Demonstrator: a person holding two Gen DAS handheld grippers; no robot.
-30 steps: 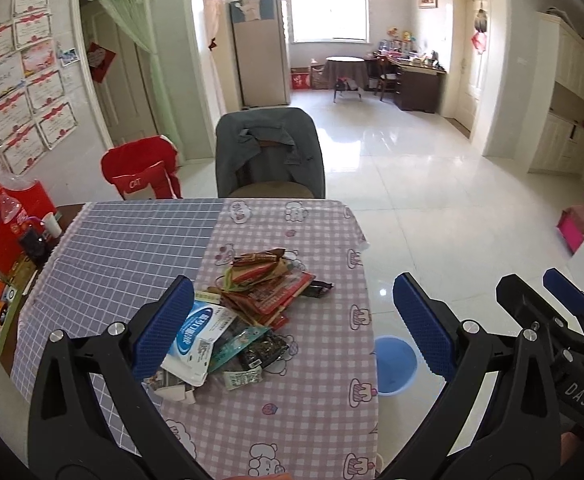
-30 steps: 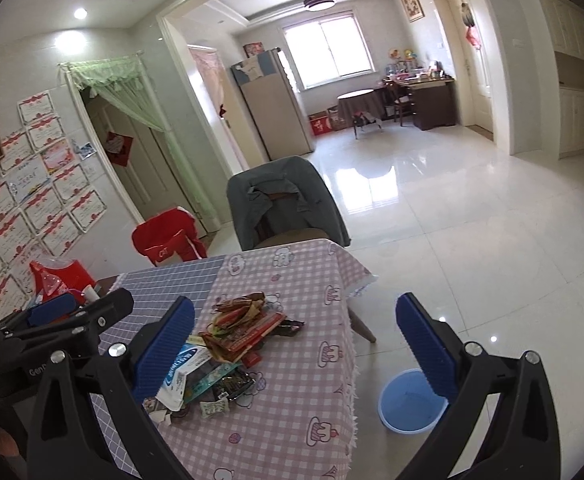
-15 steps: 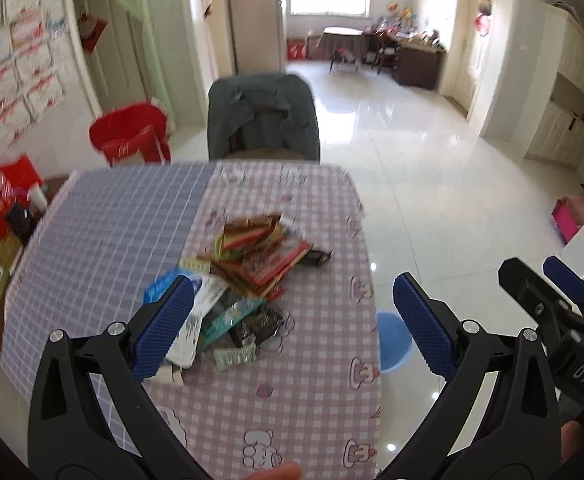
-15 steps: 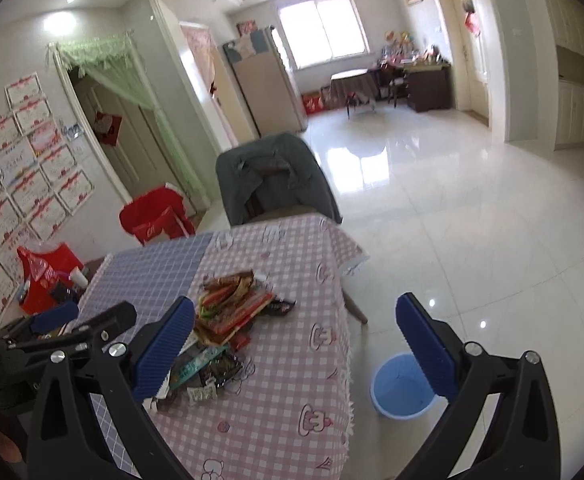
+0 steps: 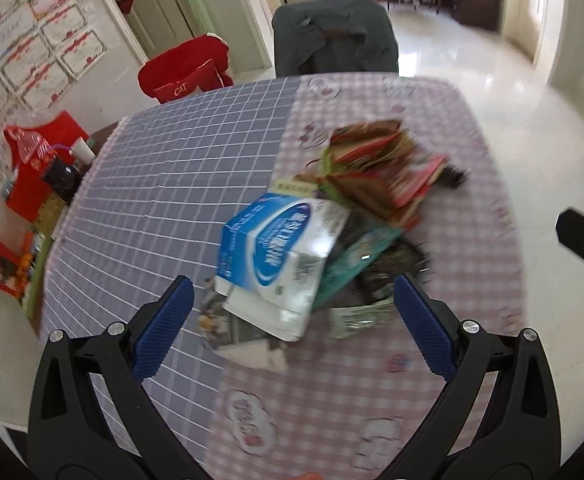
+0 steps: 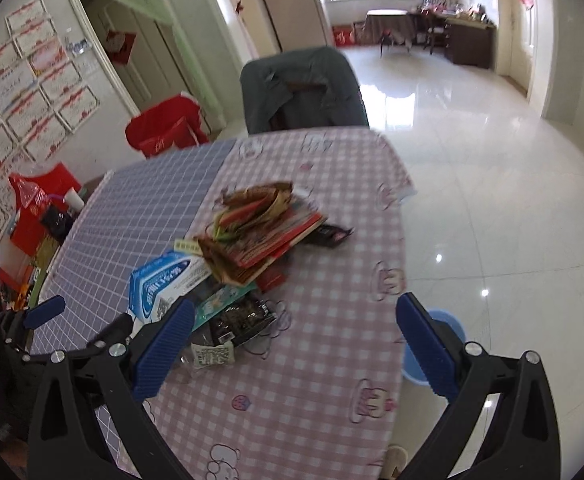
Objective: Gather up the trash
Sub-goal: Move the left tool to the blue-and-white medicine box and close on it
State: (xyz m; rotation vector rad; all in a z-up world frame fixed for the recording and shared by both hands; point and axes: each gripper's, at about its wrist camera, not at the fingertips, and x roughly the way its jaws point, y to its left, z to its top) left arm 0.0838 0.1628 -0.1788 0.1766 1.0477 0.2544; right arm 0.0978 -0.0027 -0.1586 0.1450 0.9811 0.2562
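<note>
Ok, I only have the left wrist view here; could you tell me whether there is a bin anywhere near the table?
Observer: Yes. A blue bucket stands on the floor just off the table's right edge, partly hidden behind a finger of the right gripper.
Operator: Thank you. Is that right gripper open or holding something?
Observer: It is open, jaws wide apart and holding nothing, above the pink checked side of the table.
</note>
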